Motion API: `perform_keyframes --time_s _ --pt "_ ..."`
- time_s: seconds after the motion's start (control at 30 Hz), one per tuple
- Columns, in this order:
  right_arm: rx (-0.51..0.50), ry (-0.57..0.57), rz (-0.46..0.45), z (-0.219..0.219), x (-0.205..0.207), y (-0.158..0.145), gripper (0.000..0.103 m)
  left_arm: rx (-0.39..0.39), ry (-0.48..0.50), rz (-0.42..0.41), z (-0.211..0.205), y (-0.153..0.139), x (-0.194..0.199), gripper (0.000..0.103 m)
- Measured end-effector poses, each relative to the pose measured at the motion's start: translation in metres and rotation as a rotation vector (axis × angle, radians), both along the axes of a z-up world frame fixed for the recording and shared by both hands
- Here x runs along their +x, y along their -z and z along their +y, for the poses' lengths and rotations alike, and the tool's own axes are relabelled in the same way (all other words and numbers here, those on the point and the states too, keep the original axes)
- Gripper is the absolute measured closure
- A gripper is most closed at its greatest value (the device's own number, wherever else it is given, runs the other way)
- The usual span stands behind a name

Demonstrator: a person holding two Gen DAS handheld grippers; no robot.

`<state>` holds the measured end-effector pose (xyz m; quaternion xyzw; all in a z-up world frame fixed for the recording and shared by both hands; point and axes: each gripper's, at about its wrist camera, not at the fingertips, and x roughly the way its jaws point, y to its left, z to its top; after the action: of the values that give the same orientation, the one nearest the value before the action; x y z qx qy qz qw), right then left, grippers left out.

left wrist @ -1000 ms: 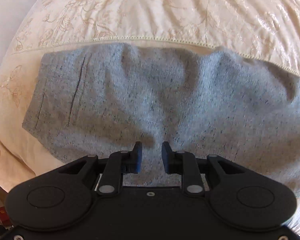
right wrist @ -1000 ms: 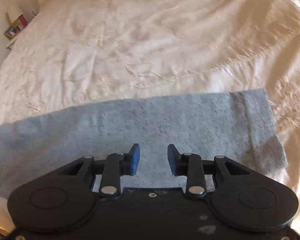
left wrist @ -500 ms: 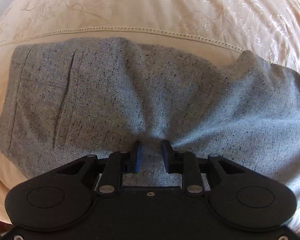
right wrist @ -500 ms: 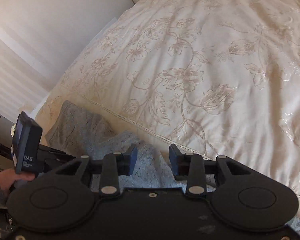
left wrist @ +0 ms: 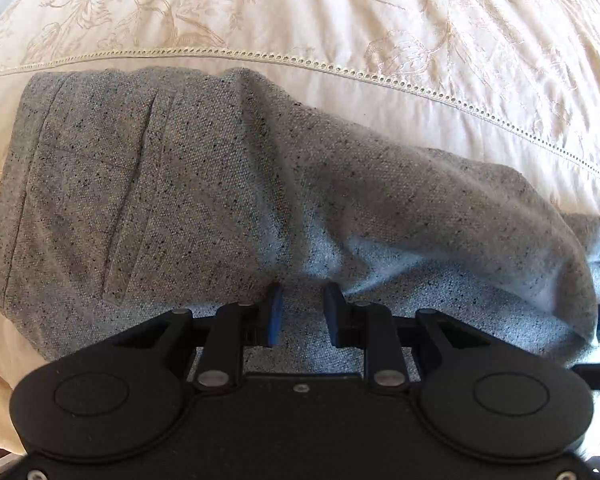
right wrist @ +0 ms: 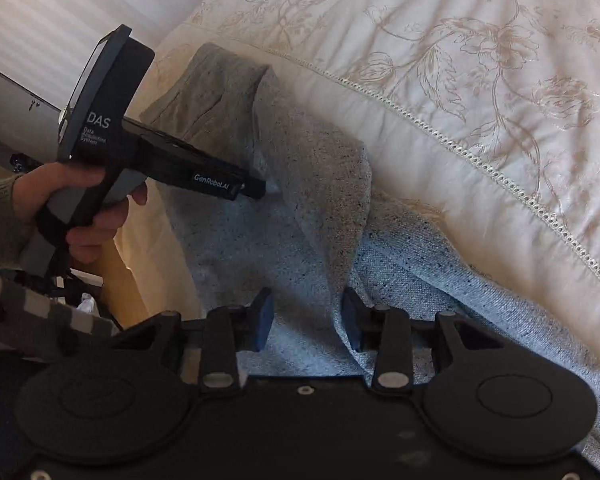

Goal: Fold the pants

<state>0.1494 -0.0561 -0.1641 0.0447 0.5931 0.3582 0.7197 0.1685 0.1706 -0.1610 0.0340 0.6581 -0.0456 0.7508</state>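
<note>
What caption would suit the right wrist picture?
Grey pants bunched on a floral bedspread, between the right hand-held gripper and the left hand-held gripper.

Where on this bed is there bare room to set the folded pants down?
Free: the cream floral bedspread beyond its eyelet trim, past the grey speckled pants. Crowded: the near edge, where the pants, the left gripper and right gripper sit.
</note>
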Motion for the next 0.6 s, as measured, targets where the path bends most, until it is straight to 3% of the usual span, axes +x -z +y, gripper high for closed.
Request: perform_keyframes --time_s 0.13,0.3,0.43,0.47,0.53,0.57,0.6 --pt "0.086 0.135 0.021 -0.006 0.026 0.002 0.063 -0.001 0.009 -0.006 -0.002 0.004 0.011 0.069" --pt "0.168 0.194 0.171 0.003 0.071 0.032 0.061 0.005 0.017 -0.021 -0.002 0.002 0.004 0.069" --pt "0.312 0.281 0.283 -0.003 0.092 0.046 0.061 0.011 0.024 -0.036 -0.005 0.002 -0.002 0.069" --pt "0.336 0.281 0.276 -0.002 0.094 0.045 0.061 0.010 0.025 -0.039 -0.005 0.002 -0.003 0.069" --pt "0.320 0.241 0.154 0.003 0.092 0.026 0.066 0.005 0.019 -0.043 -0.009 0.001 -0.005 0.069" --pt "0.322 0.214 0.110 0.007 0.088 0.016 0.073 -0.001 0.016 -0.044 -0.008 0.002 -0.006 0.069" --pt "0.325 0.191 0.064 0.009 0.085 0.006 0.089 -0.006 0.016 -0.044 -0.007 0.001 -0.007 0.069"
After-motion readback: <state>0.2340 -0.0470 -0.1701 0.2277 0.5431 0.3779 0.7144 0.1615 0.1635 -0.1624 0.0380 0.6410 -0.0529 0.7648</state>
